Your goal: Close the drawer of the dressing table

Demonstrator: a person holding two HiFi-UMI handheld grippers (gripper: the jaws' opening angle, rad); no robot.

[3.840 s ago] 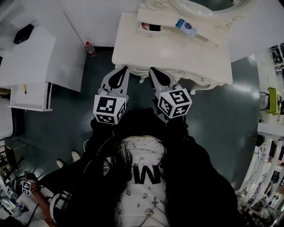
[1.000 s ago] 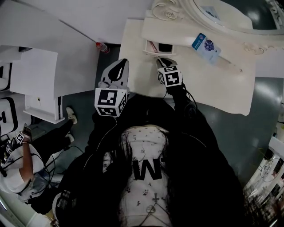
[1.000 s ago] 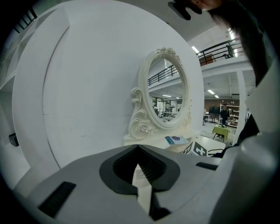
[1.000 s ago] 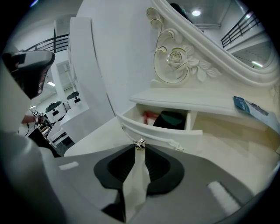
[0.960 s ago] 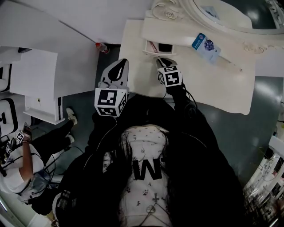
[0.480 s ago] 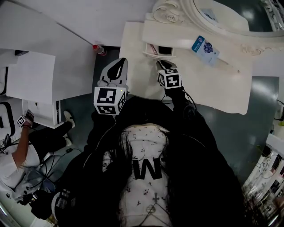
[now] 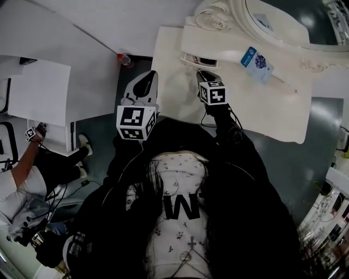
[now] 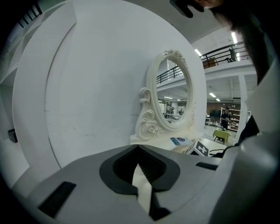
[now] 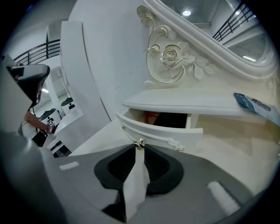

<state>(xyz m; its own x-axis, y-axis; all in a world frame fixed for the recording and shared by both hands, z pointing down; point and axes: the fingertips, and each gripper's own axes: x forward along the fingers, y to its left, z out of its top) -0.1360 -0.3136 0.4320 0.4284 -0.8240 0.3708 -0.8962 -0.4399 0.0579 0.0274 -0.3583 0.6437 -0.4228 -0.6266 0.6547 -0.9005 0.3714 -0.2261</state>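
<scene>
The white dressing table (image 7: pixel 262 103) carries a small drawer (image 7: pixel 193 59) under its upper shelf, standing a little open. In the right gripper view the drawer (image 9: pixel 175 133) shows dark and red things inside and a metal knob (image 9: pixel 139 142) on its front. My right gripper (image 7: pixel 203 73) is shut, and its tips (image 9: pixel 139 150) sit right at that knob, touching the drawer front. My left gripper (image 7: pixel 145 77) hangs shut and empty over the floor, left of the table; its view (image 8: pixel 138 148) looks toward the oval mirror (image 8: pixel 173 94).
A blue packet (image 7: pixel 256 61) lies on the upper shelf right of the drawer. The carved mirror frame (image 7: pixel 218 16) rises behind it. A bottle (image 7: pixel 125 59) stands on the floor by the wall. A white desk (image 7: pixel 38 90) and a seated person (image 7: pixel 22 180) are at left.
My right gripper has moved forward against the drawer, and the drawer has slid further in under the shelf. The left gripper has hardly moved.
</scene>
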